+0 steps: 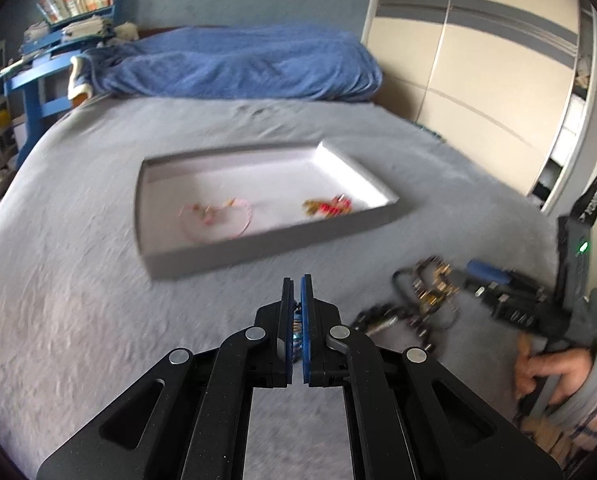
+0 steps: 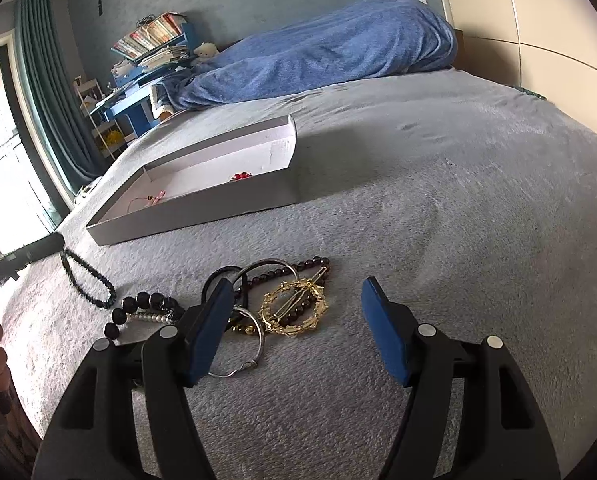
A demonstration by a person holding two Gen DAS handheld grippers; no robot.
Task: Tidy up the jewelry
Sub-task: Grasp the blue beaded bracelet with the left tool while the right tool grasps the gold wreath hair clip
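A shallow grey tray [image 1: 226, 254] lies on the bed; it also shows in the right wrist view [image 2: 202, 210]. In it lie a pink necklace [image 1: 218, 216] and a red and gold piece [image 1: 330, 207]. My left gripper [image 1: 297, 284] is shut on a small blue beaded piece [image 1: 297, 330], in front of the tray. A dark bead strand [image 2: 86, 276] hangs from it in the right wrist view. My right gripper [image 2: 298, 296] is open just above a pile of jewelry: a gold ring-shaped clip [image 2: 294, 310], silver rings [image 2: 242, 344], dark bead strands [image 2: 146, 308].
A blue blanket [image 1: 238, 64] is heaped at the head of the bed. A blue desk with books [image 1: 54, 52] stands far left. Cream wardrobe doors [image 1: 478, 60] are on the right. The grey bedspread [image 2: 458, 220] stretches to the right of the tray.
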